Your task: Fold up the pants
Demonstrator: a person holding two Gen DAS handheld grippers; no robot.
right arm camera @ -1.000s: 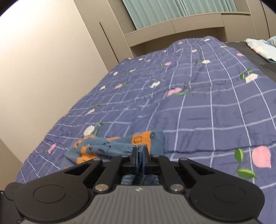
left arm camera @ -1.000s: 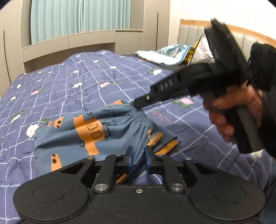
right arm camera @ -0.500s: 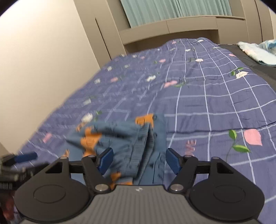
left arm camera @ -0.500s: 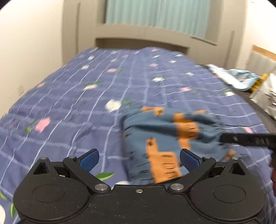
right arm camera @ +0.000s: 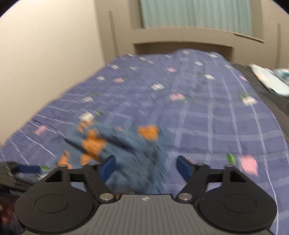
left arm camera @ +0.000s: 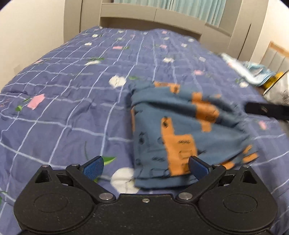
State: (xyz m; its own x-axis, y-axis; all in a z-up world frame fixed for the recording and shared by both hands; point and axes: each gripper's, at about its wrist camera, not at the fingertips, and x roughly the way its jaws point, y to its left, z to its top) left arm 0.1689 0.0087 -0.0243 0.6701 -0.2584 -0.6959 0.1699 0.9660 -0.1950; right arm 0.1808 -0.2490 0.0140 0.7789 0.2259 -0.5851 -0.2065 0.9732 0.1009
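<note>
The blue pants with orange patches (left arm camera: 180, 130) lie folded in a small bundle on the purple checked bedspread (left arm camera: 72, 86). My left gripper (left arm camera: 144, 167) is open and empty, just in front of the bundle's near edge. My right gripper (right arm camera: 146, 166) is open and empty, over the blurred pants (right arm camera: 126, 144). A finger of the right gripper (left arm camera: 265, 110) shows at the right edge of the left wrist view, beside the pants. A blue pad of the left gripper (right arm camera: 28, 169) shows at the lower left of the right wrist view.
Light blue and white cloth (left arm camera: 252, 72) lies at the bed's far right. A beige headboard shelf (left arm camera: 153, 16) and curtain stand behind the bed. A cream wall (right arm camera: 45, 54) runs along the left side of the bed.
Both grippers were shut on the pants a second ago; both have opened and let go. The pants now rest on the bed. Both cameras have swung and pulled back.
</note>
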